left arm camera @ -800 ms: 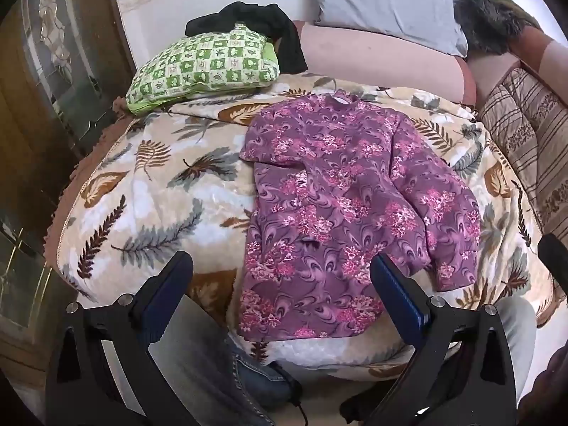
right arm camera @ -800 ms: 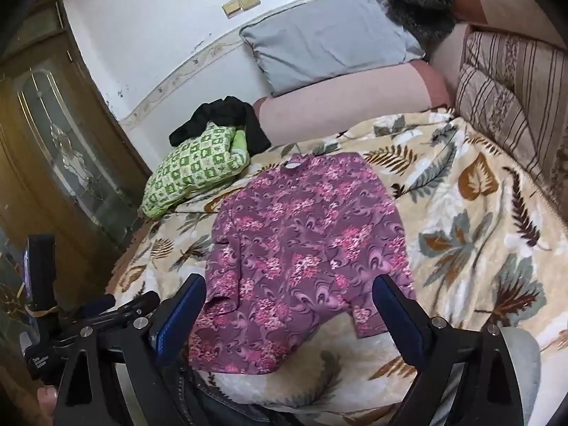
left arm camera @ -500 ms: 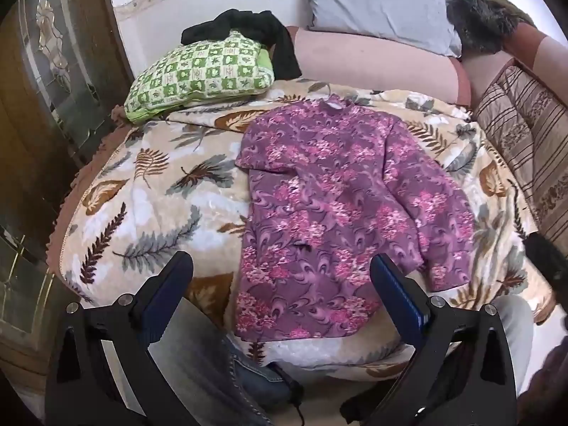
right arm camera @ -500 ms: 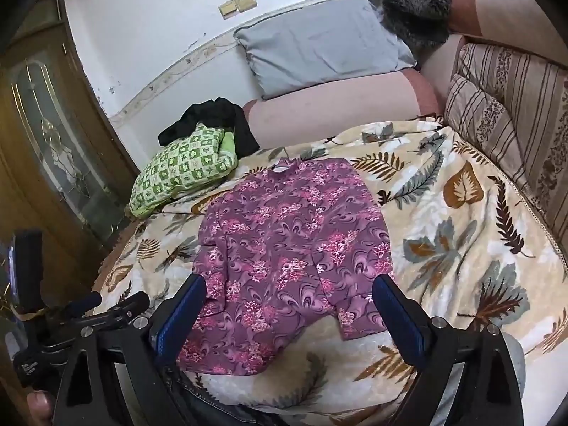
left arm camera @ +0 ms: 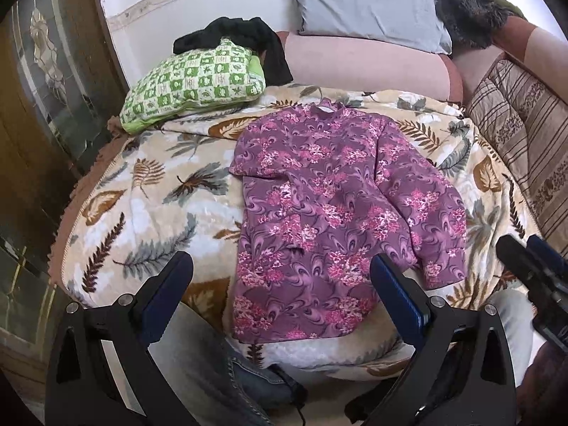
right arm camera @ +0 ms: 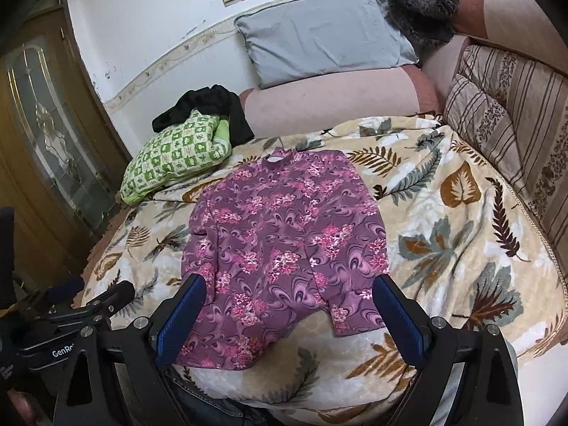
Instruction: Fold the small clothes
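Left wrist view, far left: wooden door with a leaded glass panel (left arm camera: 46,81). Next to it, a green checked pillow (left arm camera: 193,83) at the far left corner of the bed, a black garment (left arm camera: 245,41) bunched on and behind it. The leaf-print blanket (left arm camera: 142,206) covers the bed. The purple floral top (left arm camera: 333,213) lies flat on the blanket, roughly centred, collar toward the far bolster, hem at the near edge; its left sleeve is folded across the body, its right sleeve runs down the side (cuff just beside the hem). Behind it: a pink bolster (left arm camera: 362,64) with a grey pillow (left arm camera: 369,3) leaning above. Far right: a striped cushion (left arm camera: 525,135).

Left gripper (left arm camera: 280,277): jaws spread wide, nothing between them, poised above the near edge of the bed over the hem; not touching the cloth. A denim-clad leg (left arm camera: 198,362) shows below it.

Right wrist view: the left gripper's body sits at the lower left edge. Right gripper (right arm camera: 289,301): released, jaws fully apart and empty, hanging over the lower part of the purple floral top (right arm camera: 280,248), apart from the fabric. Leaf-print blanket (right arm camera: 461,234) bare to the right, up to the striped cushion (right arm camera: 511,106).
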Tool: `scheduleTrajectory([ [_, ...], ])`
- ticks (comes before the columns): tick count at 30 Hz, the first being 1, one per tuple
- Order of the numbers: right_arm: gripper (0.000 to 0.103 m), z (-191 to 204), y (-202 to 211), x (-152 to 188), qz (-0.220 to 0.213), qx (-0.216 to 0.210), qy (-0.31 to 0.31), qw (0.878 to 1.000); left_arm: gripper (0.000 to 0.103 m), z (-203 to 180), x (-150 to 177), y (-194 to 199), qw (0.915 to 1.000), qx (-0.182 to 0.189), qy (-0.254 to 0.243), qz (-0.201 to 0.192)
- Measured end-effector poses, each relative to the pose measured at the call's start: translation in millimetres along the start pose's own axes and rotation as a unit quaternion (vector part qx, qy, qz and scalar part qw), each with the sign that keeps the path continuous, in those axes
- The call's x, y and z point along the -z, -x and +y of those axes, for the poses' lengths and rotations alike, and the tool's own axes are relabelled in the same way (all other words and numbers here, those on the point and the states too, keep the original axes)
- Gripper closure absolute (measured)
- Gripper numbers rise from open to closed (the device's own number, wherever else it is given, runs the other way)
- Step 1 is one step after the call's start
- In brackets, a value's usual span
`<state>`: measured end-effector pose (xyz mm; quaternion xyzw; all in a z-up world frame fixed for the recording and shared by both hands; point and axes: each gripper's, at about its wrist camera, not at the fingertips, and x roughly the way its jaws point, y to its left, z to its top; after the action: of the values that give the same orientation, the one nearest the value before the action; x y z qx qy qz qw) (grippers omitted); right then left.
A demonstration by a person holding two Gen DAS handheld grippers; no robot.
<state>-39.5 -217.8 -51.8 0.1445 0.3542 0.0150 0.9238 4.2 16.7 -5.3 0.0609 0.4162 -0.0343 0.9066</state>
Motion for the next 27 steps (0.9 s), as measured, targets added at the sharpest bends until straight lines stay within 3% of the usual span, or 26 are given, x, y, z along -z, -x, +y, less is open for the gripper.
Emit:
scheduleTrajectory([
  [27, 0.009, 1, -11, 5, -0.004, -0.017, -0.003, 1.000, 0.003, 24, -2, -14, 0.9990, 0.003, 0.038, 0.025],
])
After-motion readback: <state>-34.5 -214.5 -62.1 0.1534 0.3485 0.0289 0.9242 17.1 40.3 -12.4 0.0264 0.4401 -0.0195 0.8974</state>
